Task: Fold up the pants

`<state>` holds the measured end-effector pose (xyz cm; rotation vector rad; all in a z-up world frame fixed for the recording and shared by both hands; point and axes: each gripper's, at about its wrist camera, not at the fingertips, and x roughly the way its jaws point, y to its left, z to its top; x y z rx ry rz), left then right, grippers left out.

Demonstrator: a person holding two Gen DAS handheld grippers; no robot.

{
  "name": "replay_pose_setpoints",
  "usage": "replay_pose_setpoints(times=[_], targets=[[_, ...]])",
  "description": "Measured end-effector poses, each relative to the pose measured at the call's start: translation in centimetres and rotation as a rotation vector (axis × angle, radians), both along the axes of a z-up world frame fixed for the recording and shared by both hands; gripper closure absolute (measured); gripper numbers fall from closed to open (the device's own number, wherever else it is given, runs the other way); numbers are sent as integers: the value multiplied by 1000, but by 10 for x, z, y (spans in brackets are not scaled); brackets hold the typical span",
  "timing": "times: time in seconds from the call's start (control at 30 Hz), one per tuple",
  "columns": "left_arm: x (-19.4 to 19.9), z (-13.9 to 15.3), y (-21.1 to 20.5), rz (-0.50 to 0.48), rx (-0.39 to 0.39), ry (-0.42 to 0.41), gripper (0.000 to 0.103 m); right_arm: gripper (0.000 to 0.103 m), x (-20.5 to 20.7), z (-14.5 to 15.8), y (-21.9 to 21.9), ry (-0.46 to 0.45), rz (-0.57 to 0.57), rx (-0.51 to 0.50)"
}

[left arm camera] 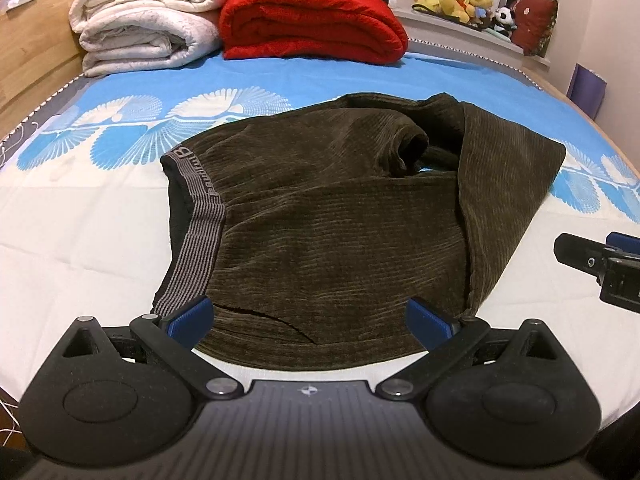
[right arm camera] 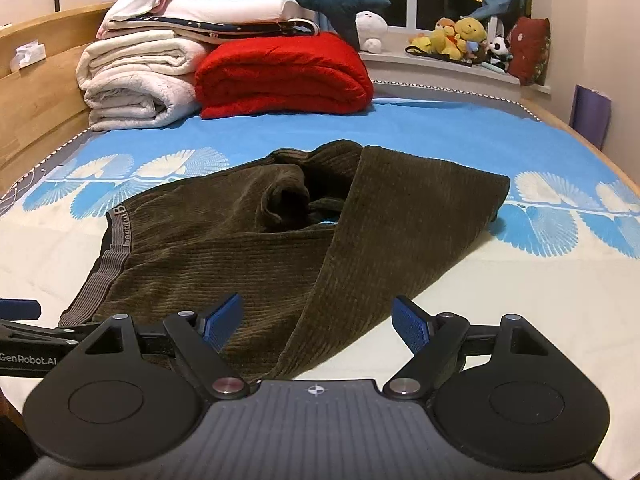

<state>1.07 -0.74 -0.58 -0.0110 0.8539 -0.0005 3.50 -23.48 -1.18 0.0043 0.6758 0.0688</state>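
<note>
Dark olive corduroy pants (left arm camera: pixel 328 232) lie on the bed, partly folded, with the grey striped waistband (left arm camera: pixel 200 220) at the left and a leg laid diagonally across at the right. They also show in the right wrist view (right arm camera: pixel 240 248). My left gripper (left arm camera: pixel 310 320) is open just above the pants' near edge, empty. My right gripper (right arm camera: pixel 318 324) is open over the near end of the folded leg, empty. The right gripper's tip shows at the right edge of the left wrist view (left arm camera: pixel 600 264).
The bed sheet (left arm camera: pixel 100 220) is white near me and blue with a fan pattern farther off. A red blanket (left arm camera: pixel 312 20) and white folded blankets (left arm camera: pixel 144 20) are stacked at the head. Plush toys (right arm camera: pixel 460 40) sit on the windowsill. A wooden frame (right arm camera: pixel 36 100) runs along the left.
</note>
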Motion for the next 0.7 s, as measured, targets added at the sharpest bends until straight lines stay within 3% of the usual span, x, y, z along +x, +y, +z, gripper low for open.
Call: replay_pose_setpoints(times=[0.7], targets=[[-3,-2,-2,3,-2,-22,1,19,3,-1,2,4,8,-12]])
